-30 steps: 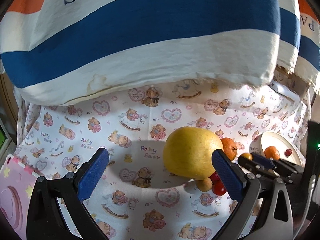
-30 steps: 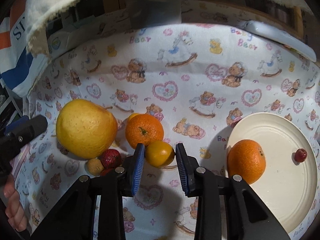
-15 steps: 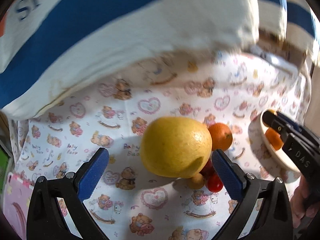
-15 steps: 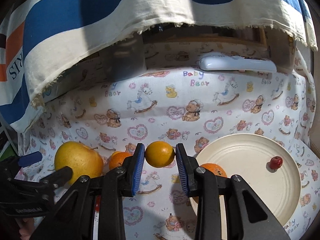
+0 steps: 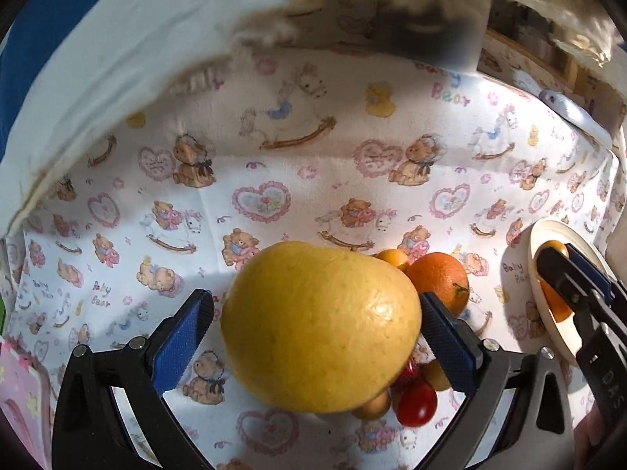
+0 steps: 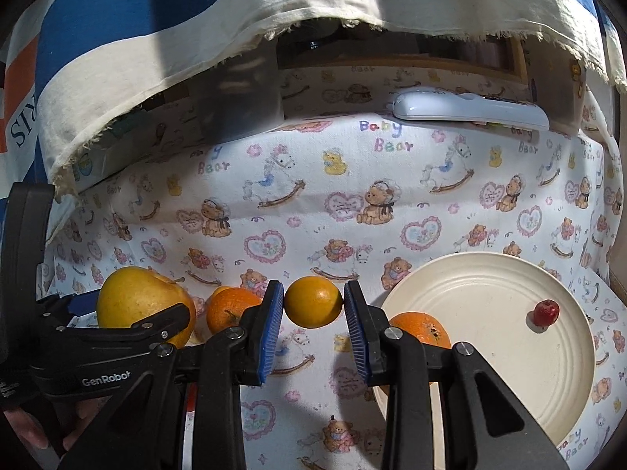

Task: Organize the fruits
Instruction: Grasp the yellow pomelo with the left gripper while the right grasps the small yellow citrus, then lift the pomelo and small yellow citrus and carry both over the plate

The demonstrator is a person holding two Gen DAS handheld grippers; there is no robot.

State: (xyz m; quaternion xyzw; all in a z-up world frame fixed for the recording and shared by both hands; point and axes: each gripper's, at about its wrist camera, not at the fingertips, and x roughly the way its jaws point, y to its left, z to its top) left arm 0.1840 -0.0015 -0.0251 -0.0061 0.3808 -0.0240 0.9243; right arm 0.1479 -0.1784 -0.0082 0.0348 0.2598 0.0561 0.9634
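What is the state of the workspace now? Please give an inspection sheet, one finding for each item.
Surface: teddy-bear print cloth.
Job's things: big yellow fruit and orange on cloth; plate holds another orange and small red fruit.
Clutter: white remote at the back.
Grippers: left gripper open around the yellow fruit; right gripper shut on small orange fruit.
Cables: nothing seen.
Surroundings: striped fabric overhead.

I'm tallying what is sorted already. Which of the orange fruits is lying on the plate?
The orange at the plate's left edge; the small one is clamped in the right gripper, another sits on the cloth.
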